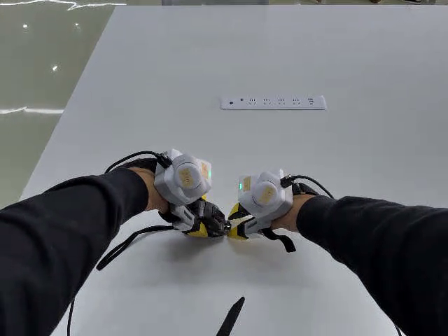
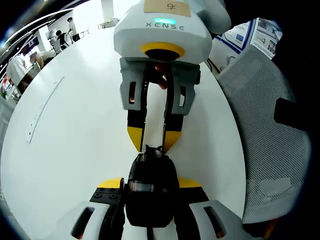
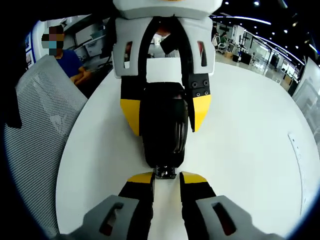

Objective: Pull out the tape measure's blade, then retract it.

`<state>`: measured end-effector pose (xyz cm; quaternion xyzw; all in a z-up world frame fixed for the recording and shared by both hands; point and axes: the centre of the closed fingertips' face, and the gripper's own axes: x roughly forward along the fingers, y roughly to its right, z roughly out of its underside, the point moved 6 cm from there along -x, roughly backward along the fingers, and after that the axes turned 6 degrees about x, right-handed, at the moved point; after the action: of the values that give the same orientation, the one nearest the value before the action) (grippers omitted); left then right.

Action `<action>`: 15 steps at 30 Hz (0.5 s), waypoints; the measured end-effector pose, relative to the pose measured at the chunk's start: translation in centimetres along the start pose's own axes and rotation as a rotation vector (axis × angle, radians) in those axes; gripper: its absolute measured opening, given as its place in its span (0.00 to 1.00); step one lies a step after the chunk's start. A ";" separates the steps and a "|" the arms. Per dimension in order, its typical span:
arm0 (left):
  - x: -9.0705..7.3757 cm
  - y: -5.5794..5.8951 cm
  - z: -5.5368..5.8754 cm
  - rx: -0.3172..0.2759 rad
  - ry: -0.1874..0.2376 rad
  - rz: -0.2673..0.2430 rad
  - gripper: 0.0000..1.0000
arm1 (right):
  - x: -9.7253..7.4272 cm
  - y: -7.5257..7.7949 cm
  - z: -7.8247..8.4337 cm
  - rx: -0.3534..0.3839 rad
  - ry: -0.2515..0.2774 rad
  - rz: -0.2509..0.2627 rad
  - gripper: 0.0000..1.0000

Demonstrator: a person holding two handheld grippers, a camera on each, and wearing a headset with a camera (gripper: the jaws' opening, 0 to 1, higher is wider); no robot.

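Observation:
The tape measure (image 1: 212, 225) is a black case lying low over the white table (image 1: 280, 56). My left gripper (image 1: 204, 225) is shut on that case (image 2: 150, 192), yellow fingertips (image 2: 111, 183) on both sides. My right gripper (image 1: 238, 227) faces it nose to nose. In the right gripper view, the right gripper (image 3: 166, 177) is shut on the metal hook (image 3: 165, 172) at the blade's end, right at the case's mouth (image 3: 162, 130). A thin sliver of blade (image 2: 163, 131) shows edge-on between the right gripper's jaws. Hardly any blade is out.
A white power strip (image 1: 274, 103) lies flat on the table farther out. Black cables (image 1: 129, 241) trail from the left gripper, and a dark strap (image 1: 231, 318) lies near the front edge. A grey mesh chair (image 2: 265, 125) stands beside the table.

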<state>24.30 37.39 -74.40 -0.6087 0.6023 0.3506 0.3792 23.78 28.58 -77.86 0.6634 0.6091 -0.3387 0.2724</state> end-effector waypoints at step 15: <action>0.1 0.2 0.2 -0.018 0.025 -0.006 0.34 | 0.1 -0.1 -0.1 -0.040 -0.017 -0.040 0.09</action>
<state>24.10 37.50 -74.54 -0.6183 0.6019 0.3474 0.3672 23.72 28.78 -77.86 0.6426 0.6267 -0.3373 0.2839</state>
